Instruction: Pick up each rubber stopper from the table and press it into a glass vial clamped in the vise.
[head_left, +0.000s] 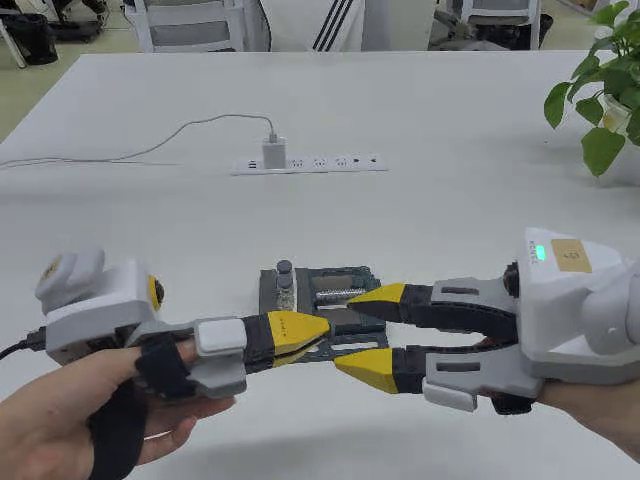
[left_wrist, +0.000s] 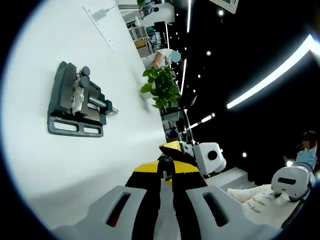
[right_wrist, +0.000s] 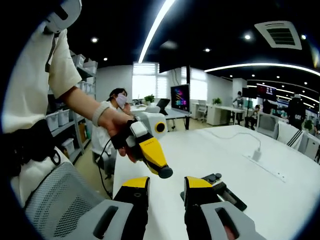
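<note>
A small dark vise (head_left: 345, 283) sits on the white table (head_left: 450, 200), with a glass vial (head_left: 286, 292) clamped at its left end and a grey stopper (head_left: 285, 268) on the vial. In the left gripper view the vise (left_wrist: 70, 122) lies to the upper left. My left gripper (head_left: 312, 334) hovers just in front of the vise, shut on a dark rubber stopper (right_wrist: 166, 173) at its yellow tips. My right gripper (head_left: 366, 331) faces it from the right, open, its jaws on either side of the left gripper's tips. The vise (right_wrist: 222, 189) lies past my right gripper (right_wrist: 166, 183).
A white power strip (head_left: 310, 163) with a charger (head_left: 274, 152) and cable lies mid-table behind the vise. A potted plant (head_left: 598, 95) stands at the right edge. Office chairs line the far side of the table.
</note>
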